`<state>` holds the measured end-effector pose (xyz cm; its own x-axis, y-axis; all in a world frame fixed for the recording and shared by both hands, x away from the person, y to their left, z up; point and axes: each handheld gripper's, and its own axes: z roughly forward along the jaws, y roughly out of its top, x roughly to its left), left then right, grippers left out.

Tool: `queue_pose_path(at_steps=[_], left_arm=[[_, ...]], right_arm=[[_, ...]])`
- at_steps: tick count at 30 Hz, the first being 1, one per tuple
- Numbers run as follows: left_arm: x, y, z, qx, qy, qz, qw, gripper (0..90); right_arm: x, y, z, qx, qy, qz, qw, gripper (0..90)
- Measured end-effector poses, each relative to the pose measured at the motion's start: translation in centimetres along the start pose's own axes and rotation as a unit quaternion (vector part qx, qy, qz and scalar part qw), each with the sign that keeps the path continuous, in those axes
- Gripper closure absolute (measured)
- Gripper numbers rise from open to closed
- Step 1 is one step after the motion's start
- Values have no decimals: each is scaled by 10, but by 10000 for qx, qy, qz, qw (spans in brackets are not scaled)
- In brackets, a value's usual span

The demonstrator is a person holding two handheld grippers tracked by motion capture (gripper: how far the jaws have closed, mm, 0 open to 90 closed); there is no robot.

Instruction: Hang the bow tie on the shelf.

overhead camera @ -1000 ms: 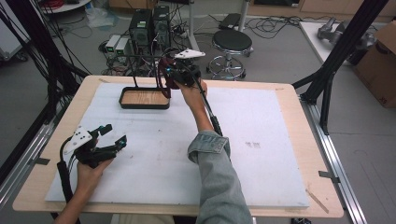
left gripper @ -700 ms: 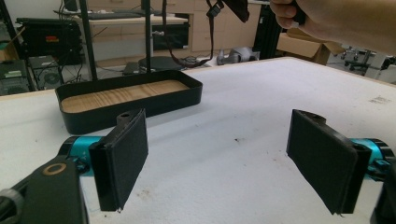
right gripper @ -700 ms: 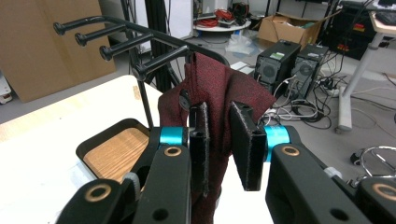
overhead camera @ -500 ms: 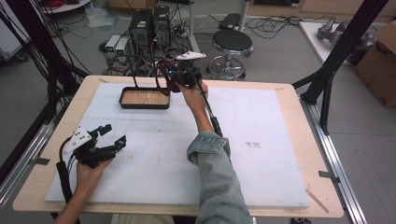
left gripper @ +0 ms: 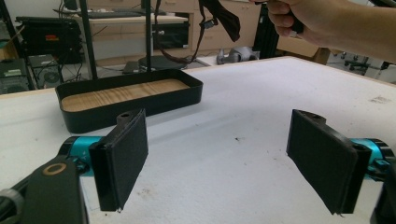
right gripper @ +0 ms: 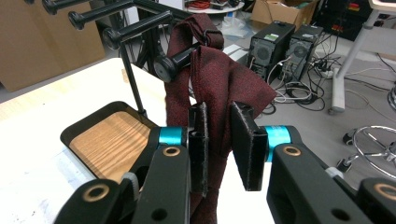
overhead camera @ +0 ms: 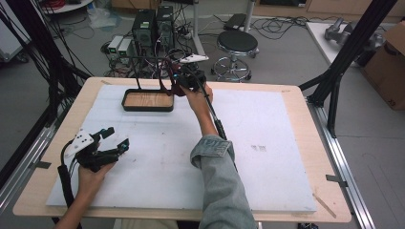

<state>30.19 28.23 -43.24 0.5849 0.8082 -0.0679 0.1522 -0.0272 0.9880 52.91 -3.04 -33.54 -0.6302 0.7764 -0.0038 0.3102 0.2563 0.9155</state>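
Wood-floored black tray (overhead camera: 147,100) bare | right gripper (right gripper: 219,135) clamps maroon tie (right gripper: 219,79) (over peg) | left gripper (left gripper: 219,163) released

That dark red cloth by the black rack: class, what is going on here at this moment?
A person works at a table with a gripper in each hand. The right gripper is closed on a dark red cloth that hangs over a peg of a black rack. The rack stands in a black tray with a wooden floor. The left gripper hangs low over the white mat with its jaws wide apart, holding nothing.
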Motion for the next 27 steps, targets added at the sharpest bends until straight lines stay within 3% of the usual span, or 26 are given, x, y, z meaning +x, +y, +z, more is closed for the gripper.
queue_pose_path(at_steps=[14, 27], left_arm=[[0, 0, 1, 9, -4, 19, 10000, 210], [-1, 0, 1, 26, 28, 52, 10000, 209]], right_arm=[[-2, 0, -11, -90, 7, 8, 10000, 680], [-11, 10, -59, -614, 173, -11, 9980, 469]])
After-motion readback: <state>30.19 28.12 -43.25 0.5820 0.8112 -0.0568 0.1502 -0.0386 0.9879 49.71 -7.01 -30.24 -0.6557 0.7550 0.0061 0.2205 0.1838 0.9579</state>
